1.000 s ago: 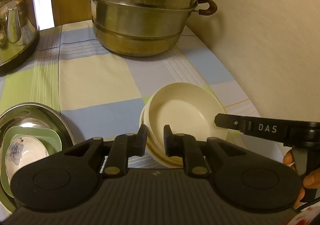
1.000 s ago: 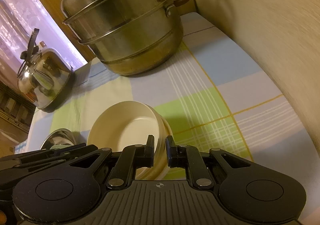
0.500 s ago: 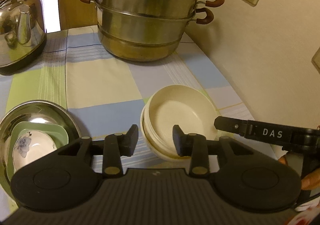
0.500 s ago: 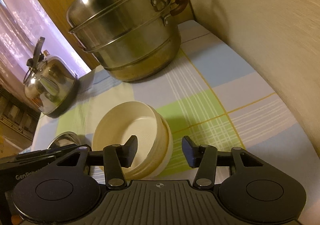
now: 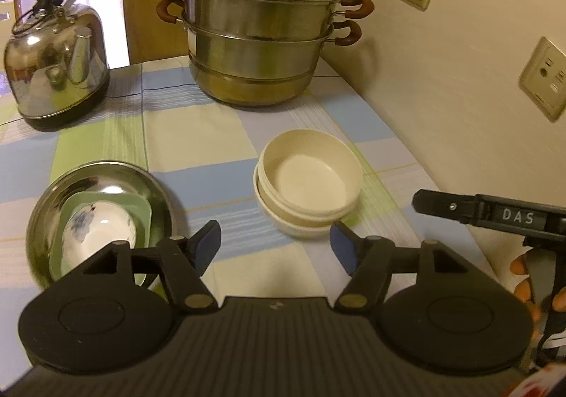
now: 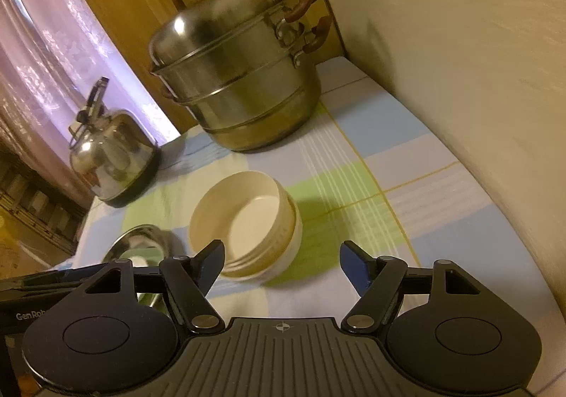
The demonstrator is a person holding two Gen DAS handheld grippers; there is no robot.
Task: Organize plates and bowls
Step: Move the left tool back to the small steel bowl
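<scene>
Cream, smooth round bowls (image 5: 307, 185) sit nested at frame centre on the checked cloth; left gripper (image 5: 274, 246) and right gripper (image 6: 281, 262), clenched before, have just been opening, empty.

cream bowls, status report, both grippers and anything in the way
Left gripper and right gripper open, just opened, nothing between fingers. Cream bowls nested on the tablecloth. Nothing in the way.

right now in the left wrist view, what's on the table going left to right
kettle → steel basin holding a green dish and a flowered bowl → stacked cream bowls. The steamer pot stands farther back, between the basin and the cream bowls in left-right order.
</scene>
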